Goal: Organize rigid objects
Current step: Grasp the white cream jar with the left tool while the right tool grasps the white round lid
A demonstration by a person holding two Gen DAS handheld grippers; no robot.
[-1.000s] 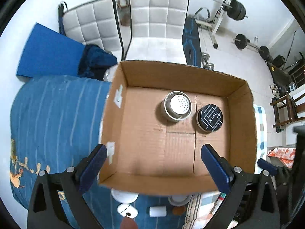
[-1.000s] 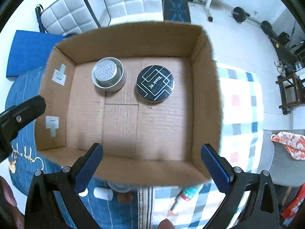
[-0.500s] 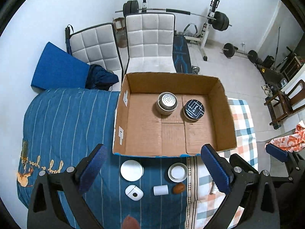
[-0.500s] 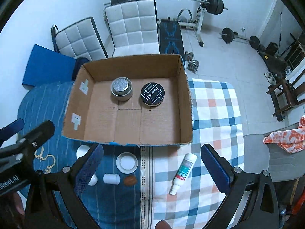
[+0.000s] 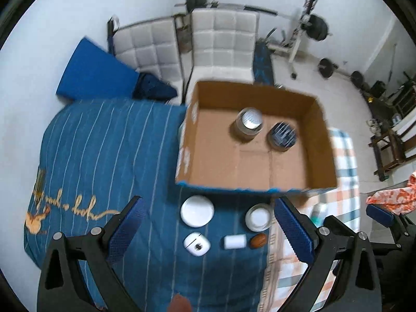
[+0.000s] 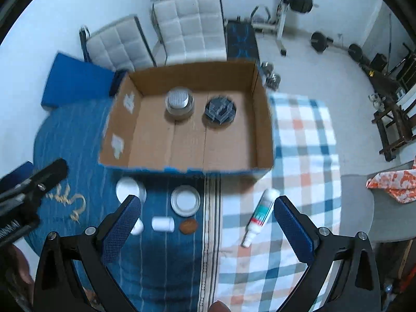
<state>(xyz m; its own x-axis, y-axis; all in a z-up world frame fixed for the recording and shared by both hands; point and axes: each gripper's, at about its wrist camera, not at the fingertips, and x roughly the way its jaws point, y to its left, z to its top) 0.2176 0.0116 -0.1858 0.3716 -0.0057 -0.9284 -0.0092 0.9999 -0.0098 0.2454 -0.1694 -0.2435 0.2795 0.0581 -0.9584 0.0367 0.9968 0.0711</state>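
An open cardboard box (image 5: 319,140) (image 6: 262,119) stands on the bed and holds a silver tin (image 5: 249,123) (image 6: 179,102) and a black round tin (image 5: 282,136) (image 6: 219,110). In front of the box lie a white lid (image 5: 197,211) (image 6: 128,188), a white-capped jar (image 5: 258,217) (image 6: 185,199), a white case (image 5: 196,245), a small white cylinder (image 5: 235,241) (image 6: 162,224), a brown oval piece (image 5: 258,240) (image 6: 189,225) and a white tube (image 6: 258,214). My left gripper (image 5: 208,231) and right gripper (image 6: 205,227) are open and empty, held above these items.
The bed has a blue striped cover (image 5: 104,156) on the left and a plaid cloth (image 6: 306,156) on the right. Two white padded chairs (image 6: 187,31) and a blue mat (image 5: 91,75) stand behind the box. Gym weights (image 6: 299,0) lie on the floor.
Both grippers have pulled back and up from over the box, so the items on the bed in front of it have come into view. Both stay open and empty.
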